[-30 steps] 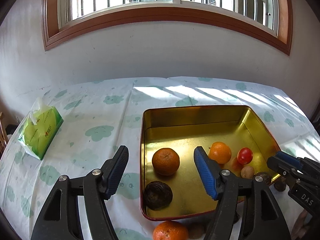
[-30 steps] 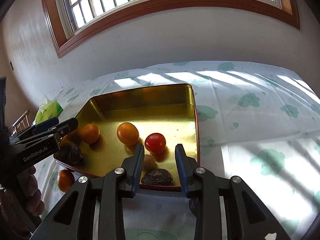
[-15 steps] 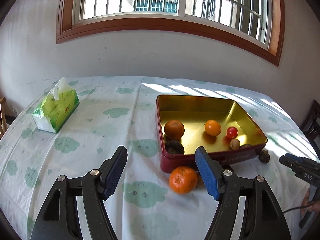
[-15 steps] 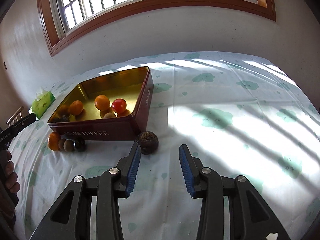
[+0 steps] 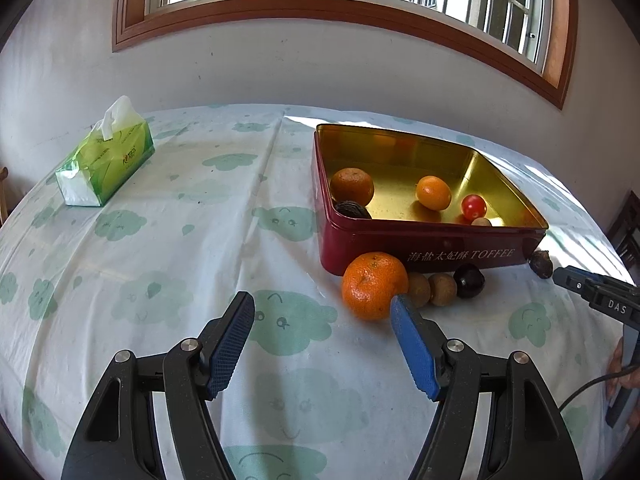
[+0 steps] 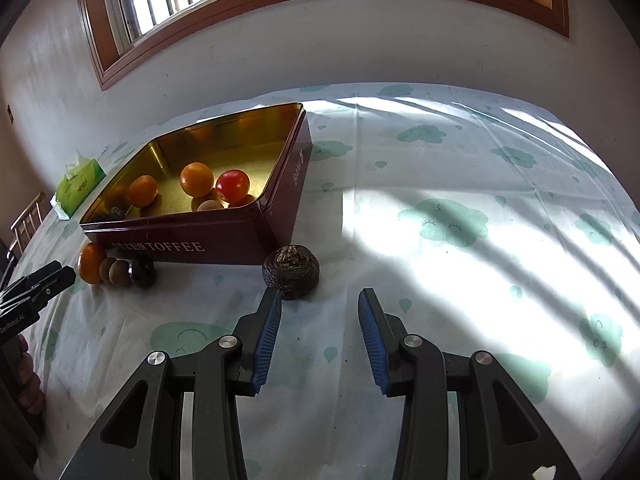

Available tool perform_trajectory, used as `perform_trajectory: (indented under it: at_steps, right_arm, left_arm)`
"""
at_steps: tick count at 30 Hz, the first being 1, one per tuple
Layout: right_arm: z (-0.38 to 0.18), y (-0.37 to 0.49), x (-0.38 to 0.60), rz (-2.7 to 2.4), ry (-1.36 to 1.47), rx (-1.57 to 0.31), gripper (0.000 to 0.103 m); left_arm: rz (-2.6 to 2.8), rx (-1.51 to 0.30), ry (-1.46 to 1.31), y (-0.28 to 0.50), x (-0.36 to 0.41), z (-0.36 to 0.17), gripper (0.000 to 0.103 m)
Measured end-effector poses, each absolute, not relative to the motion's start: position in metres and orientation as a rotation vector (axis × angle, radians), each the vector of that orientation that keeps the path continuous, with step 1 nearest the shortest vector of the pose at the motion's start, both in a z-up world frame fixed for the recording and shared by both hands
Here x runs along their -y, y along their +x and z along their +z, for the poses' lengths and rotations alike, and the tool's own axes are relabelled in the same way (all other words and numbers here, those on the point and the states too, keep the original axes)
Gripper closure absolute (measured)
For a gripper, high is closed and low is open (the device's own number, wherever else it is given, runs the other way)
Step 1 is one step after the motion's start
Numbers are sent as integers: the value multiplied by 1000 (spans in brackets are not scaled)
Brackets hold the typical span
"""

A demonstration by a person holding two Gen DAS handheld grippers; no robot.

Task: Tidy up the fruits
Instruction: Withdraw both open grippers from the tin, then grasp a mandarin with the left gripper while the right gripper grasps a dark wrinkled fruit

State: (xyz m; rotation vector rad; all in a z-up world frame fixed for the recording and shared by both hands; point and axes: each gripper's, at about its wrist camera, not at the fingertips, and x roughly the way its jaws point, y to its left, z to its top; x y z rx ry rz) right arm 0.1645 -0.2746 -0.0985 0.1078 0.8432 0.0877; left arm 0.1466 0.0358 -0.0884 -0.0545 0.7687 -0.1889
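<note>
Table (image 5: pixel 168 264): it is lying under a pale cloth printed with green clouds and is carrying everything I am looking at.
Tin (image 5: pixel 432 240): the dark red toffee tin with a gold inside is sitting at about one o'clock from my left claw, and at about eleven o'clock in my right wrist view (image 6: pixel 224 236).
Tissue pack (image 5: pixel 106 162): the green pack is resting far off at about ten o'clock from my left claw, well apart from the tin.
Left claw (image 5: pixel 322 322): I am holding it open over bare cloth, gripping nothing.
Right claw (image 6: pixel 319 306): its jaws have just been opening and are standing apart with nothing between them.
Large orange (image 5: pixel 374 286): it is sitting outside the tin against the near wall, at about one o'clock from my left claw, just beyond my right-hand pad.
Dark wrinkled fruit (image 6: pixel 291 266): it is lying on the cloth by the tin's near corner, at about eleven o'clock from my right claw, just past its left fingertip.
Fruits in the tin: two oranges (image 5: pixel 352 186) (image 5: pixel 433 193), a dark fruit (image 5: pixel 352 210), a red tomato (image 5: pixel 474 207) and a pale round fruit (image 5: pixel 481 222) are lying inside.
Small fruits outside: two brown ones (image 5: pixel 442 289) and a dark glossy one (image 5: pixel 469 281) are lining up beside the large orange, along the tin's near wall.
</note>
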Motion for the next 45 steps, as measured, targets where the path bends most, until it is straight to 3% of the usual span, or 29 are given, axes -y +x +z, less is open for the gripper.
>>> perform_trajectory:
  at_steps: [6, 8, 17, 29, 34, 35, 36, 45]
  right_arm:
    - [-104, 185, 260, 120, 60, -882, 64]
    - [-105, 184, 257, 117, 48, -886, 73]
    - [-103, 134, 250, 116, 75, -878, 74]
    - [-105, 135, 251, 117, 83, -882, 73]
    - [-105, 133, 251, 118, 85, -881, 73]
    - [-105, 133, 251, 118, 85, -881, 73]
    - [-105, 133, 251, 117, 84, -881, 73]
    - [-105, 132, 250, 115, 81, -882, 72]
  left_arm:
    - [-192, -812, -44, 152, -32, -91, 32]
    - [-195, -815, -34, 152, -30, -92, 32]
    - [-241, -791, -15, 157, -24, -86, 32]
    - [-283, -856, -88, 190, -19, -96, 31]
    - [-314, -889, -164, 198, -21, -103, 43]
    - [-343, -891, -165, 197, -19, -103, 56]
    - [-376, -894, -172, 196, -18, -104, 62]
    - [-315, -880, -173, 153, -26, -102, 62]
